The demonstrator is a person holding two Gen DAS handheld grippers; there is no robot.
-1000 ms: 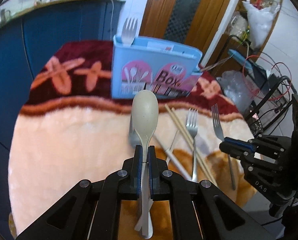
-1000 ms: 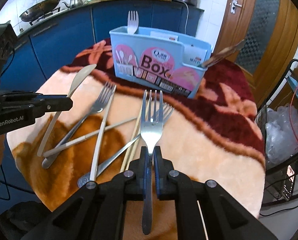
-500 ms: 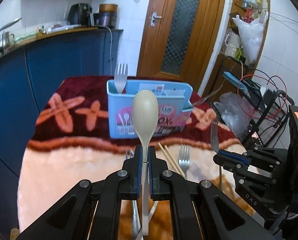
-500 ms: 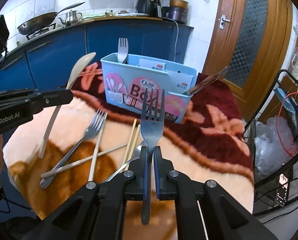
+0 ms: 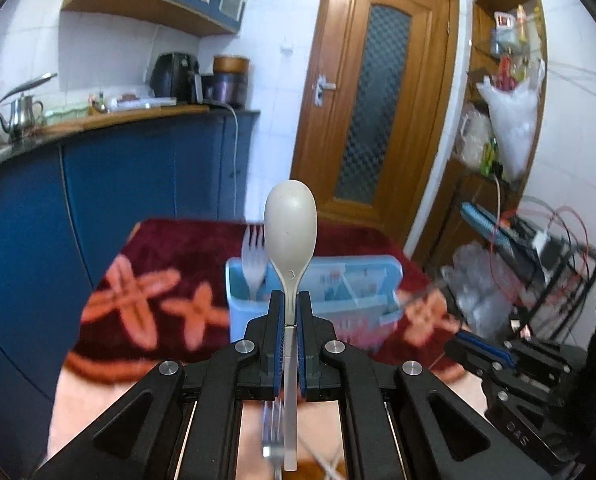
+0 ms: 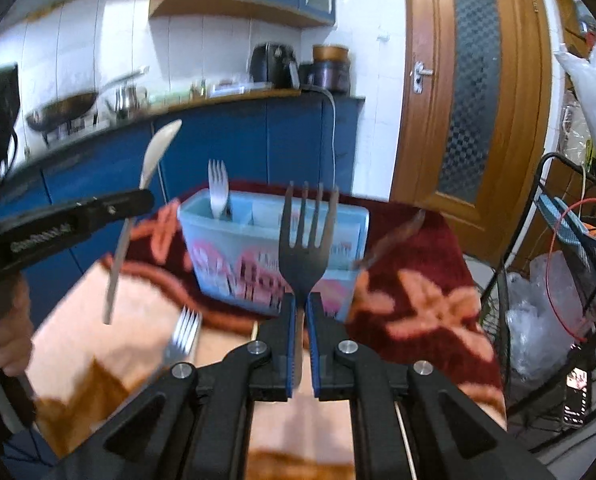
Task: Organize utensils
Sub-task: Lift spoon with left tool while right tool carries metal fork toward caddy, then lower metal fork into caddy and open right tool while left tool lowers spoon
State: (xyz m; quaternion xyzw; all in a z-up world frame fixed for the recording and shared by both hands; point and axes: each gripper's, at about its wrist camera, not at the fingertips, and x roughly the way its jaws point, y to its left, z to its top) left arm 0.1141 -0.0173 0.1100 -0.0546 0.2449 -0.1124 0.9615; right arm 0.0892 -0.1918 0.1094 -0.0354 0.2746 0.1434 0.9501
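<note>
My left gripper (image 5: 290, 300) is shut on the handle of a beige spoon (image 5: 290, 236), whose bowl points up and forward above the table. My right gripper (image 6: 302, 304) is shut on the neck of a metal fork (image 6: 306, 240), tines up. Beyond both stands a light-blue utensil box (image 6: 234, 248) (image 5: 361, 280) with a fork (image 6: 218, 188) (image 5: 254, 256) upright in its left compartment. From the right wrist view the left gripper (image 6: 138, 200) and its spoon (image 6: 160, 148) hang at the left. The right gripper (image 5: 477, 350) shows at the lower right of the left wrist view.
A red and peach blanket (image 6: 417, 304) covers the table. Another fork (image 6: 184, 328) lies on it near the front. A brown-handled utensil (image 6: 393, 236) sticks out at the box's right end. Blue cabinets (image 5: 138, 184) stand left; a wire rack (image 6: 569, 280) with bags stands right.
Both grippers have risen and tipped upward, carrying the spoon and the fork with them. The box has slid lower in both views, and most loose utensils on the table have dropped out of sight.
</note>
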